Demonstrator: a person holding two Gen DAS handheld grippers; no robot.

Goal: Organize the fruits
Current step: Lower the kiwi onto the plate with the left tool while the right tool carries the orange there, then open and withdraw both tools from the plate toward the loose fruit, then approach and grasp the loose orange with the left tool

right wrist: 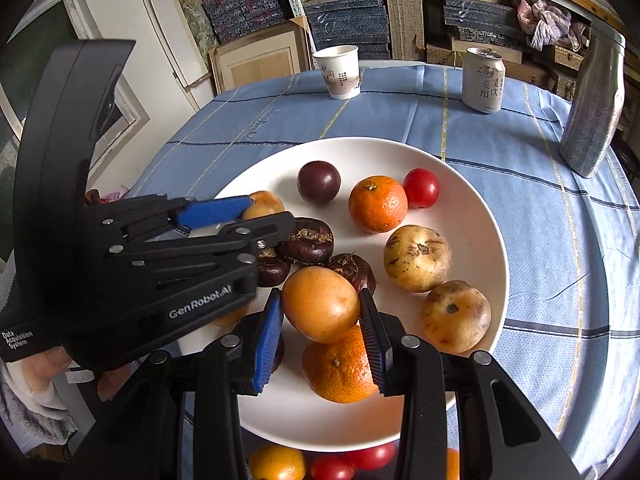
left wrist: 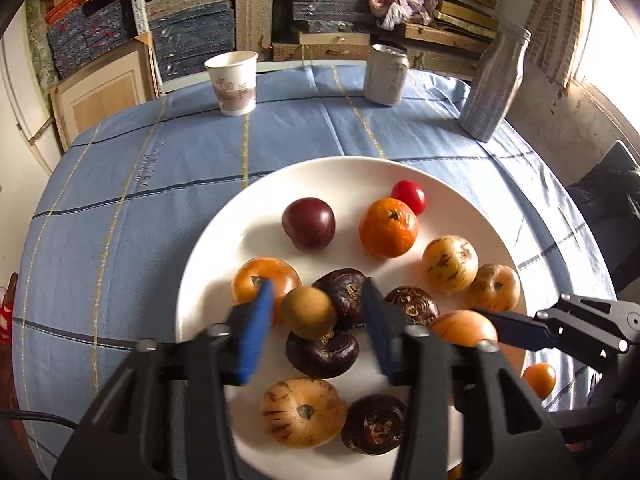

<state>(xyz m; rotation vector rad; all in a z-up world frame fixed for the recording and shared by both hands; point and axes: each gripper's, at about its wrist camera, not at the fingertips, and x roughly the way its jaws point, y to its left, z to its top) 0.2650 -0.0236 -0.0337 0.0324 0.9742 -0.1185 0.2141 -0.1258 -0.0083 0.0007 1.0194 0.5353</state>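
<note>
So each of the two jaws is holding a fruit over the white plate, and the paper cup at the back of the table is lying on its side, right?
Not quite. The paper cup stands upright, mouth up, as the right wrist view shows. The rest holds: the left gripper has a small tan fruit and the right gripper an orange-yellow fruit, both over the white plate.

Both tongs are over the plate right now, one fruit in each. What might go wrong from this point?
1. The right tongs grip the smooth orange-yellow fruit only at its sides; it may slip onto the mandarin below.
2. The left tongs straddle the small tan fruit, which sits on dark water chestnuts; lifting may roll them.
3. The tongs work close together and may collide.
</note>
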